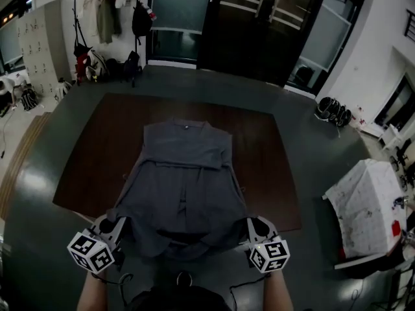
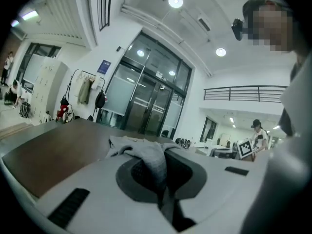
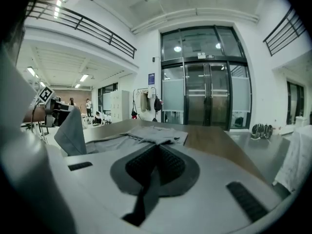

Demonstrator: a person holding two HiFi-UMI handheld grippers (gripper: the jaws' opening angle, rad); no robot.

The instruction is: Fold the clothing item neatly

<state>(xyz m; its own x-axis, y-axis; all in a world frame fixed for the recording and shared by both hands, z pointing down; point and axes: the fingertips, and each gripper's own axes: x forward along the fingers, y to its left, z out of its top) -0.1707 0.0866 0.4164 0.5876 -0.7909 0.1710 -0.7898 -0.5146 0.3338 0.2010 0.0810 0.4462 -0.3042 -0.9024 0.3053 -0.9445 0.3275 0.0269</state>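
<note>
A grey sleeveless garment (image 1: 185, 180) lies flat on the brown table (image 1: 91, 167), collar at the far end and hem toward me. The top part looks folded down across the chest. My left gripper (image 1: 122, 226) is shut on the hem's left corner at the table's near edge. In the left gripper view a bunch of grey cloth (image 2: 155, 161) is pinched in the left gripper (image 2: 163, 186). My right gripper (image 1: 249, 225) is shut on the hem's right corner. In the right gripper view a thin strip of the cloth (image 3: 146, 189) runs through the right gripper (image 3: 150, 172), and the garment (image 3: 146, 135) spreads beyond it.
The table stands on a dark green floor. A coat rack (image 1: 109, 11) with hung clothes and bags is at the back left, dark glass doors (image 1: 259, 24) behind. Shoes (image 1: 334, 111) lie at the right, and a white covered stand (image 1: 366, 203) is near the right.
</note>
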